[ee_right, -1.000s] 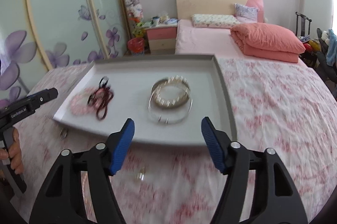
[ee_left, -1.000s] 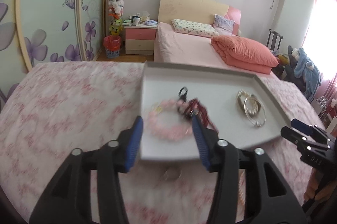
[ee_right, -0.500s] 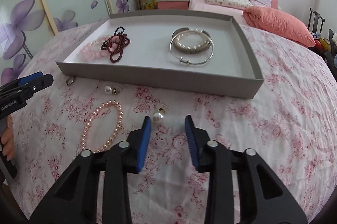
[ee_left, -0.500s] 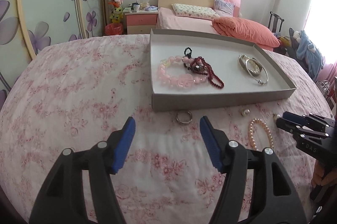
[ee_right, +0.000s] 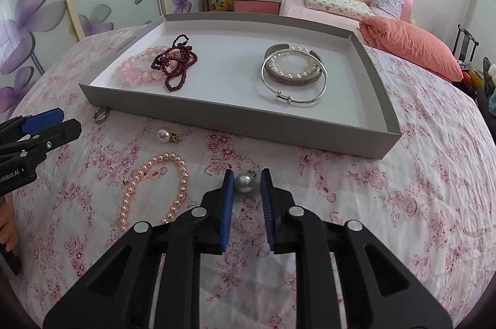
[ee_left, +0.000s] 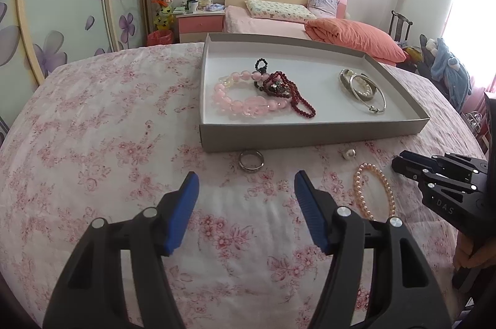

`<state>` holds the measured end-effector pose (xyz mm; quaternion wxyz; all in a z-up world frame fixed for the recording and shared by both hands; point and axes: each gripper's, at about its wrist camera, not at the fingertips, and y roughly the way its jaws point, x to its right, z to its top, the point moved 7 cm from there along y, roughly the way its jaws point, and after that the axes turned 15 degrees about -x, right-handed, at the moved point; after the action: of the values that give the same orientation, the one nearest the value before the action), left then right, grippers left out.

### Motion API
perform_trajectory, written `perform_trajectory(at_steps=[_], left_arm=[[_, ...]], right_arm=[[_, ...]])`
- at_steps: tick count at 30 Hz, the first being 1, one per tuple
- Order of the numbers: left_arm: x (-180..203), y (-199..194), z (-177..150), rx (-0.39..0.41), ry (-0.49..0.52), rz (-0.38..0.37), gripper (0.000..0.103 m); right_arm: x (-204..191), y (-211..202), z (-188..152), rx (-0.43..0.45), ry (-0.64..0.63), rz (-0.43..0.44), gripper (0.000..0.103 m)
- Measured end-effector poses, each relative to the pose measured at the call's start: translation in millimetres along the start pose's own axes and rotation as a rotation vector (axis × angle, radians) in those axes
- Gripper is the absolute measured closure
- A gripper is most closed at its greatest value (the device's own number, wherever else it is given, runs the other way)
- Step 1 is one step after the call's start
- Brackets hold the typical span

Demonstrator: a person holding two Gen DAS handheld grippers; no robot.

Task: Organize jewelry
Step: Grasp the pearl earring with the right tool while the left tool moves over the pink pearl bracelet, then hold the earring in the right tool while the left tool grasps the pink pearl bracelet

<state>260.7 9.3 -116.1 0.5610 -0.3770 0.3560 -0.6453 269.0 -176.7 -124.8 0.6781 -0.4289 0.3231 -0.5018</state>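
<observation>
Right gripper (ee_right: 245,183), low centre of its own view — jaws nearly closed, pads pressed on either side of a pearl earring (ee_right: 245,182) lying on the floral bedspread (ee_right: 403,189), just below the grey tray (ee_right: 235,118). Left gripper (ee_left: 245,189) stands wide, empty, over the bedspread; silver ring (ee_left: 251,161) just above it — touching the tray wall? cannot tell. Pearl bracelet (ee_right: 155,189) left of the earring.

My right tongs (ee_right: 245,185) tilt downward, their blue pads nearly together with a pearl earring (ee_right: 245,182) between the tips; the jaws have just been closing. My left tongs (ee_left: 243,189) also angle down, jaws standing wide with nothing between them. My fingers wrap each handle, just visible at the frame edges.
</observation>
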Motion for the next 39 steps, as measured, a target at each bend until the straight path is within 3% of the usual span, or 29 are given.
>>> perform_trajectory(at_steps=[15,26,29,34,39], left_arm=[[12,1,-7,-0.021,0.007,-0.039,0.040],[76,7,-15,-0.078,0.094,-0.127,0.040],[93,17,-19,-0.112,0.126,-0.101,0.040],[101,27,-21,-0.117,0.173,0.041,0.044],[73,24,-20,-0.114,0.114,0.091,0.044]], right_arm=[[43,-8,-19,0.001,0.142,-0.075,0.089],[57,-18,-41,0.004,0.189,-0.057,0.089],[58,-18,-41,0.004,0.191,-0.052,0.089],[58,-18,-42,0.005,0.193,-0.044,0.089],[57,-18,-42,0.005,0.187,-0.041,0.089]])
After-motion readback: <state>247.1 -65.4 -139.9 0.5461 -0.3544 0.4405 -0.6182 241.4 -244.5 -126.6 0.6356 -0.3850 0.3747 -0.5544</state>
